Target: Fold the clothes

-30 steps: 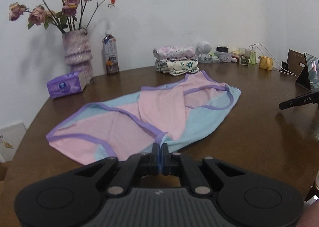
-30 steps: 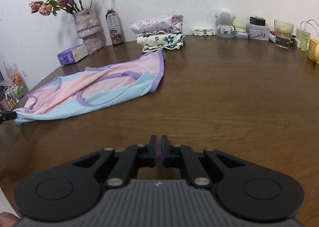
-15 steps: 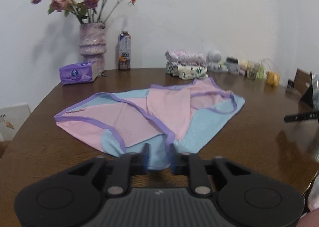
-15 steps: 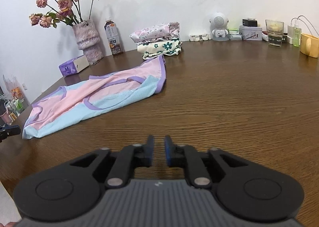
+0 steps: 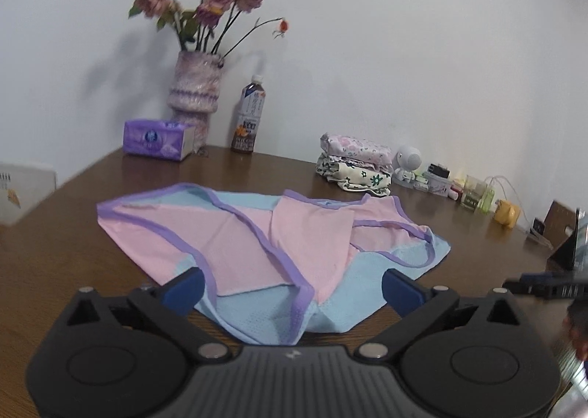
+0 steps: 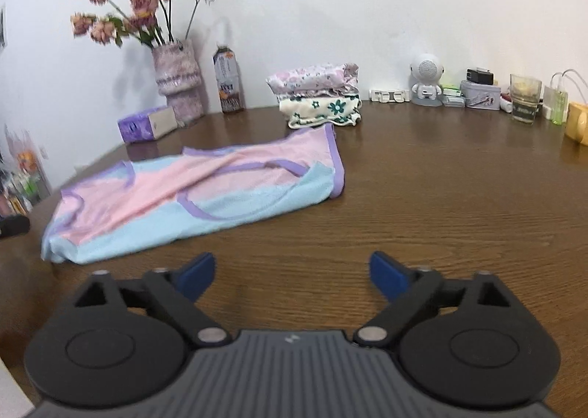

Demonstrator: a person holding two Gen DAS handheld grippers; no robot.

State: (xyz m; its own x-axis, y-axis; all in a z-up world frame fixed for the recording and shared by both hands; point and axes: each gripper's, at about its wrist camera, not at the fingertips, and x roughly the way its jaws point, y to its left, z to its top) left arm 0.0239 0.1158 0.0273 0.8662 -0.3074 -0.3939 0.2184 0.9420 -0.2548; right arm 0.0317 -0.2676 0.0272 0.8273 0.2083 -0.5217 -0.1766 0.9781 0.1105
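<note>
A pink and light-blue sleeveless top [image 5: 250, 249] with purple trim lies partly folded on the brown wooden table [image 5: 459, 234]. Its near blue corner rests between the two blue pads of my left gripper [image 5: 292, 291], whose jaws are opening wide; neither pad presses on the cloth. In the right wrist view the same top [image 6: 205, 193] lies ahead and to the left. My right gripper [image 6: 293, 271] hovers over bare table with its jaws opening and nothing between them. A stack of folded clothes [image 6: 316, 94] sits at the back by the wall.
Along the wall stand a vase of dried roses [image 5: 194, 94], a drink bottle [image 5: 248, 124], a purple tissue pack [image 5: 158, 138], a small white robot figure [image 6: 426, 79], a glass [image 6: 525, 98] and other small items. A dark stand [image 5: 566, 241] is at the right edge.
Both grippers went from shut to wide open. The left one let go of the top's blue corner, which now lies on the table. The right gripper moved closer to the top.
</note>
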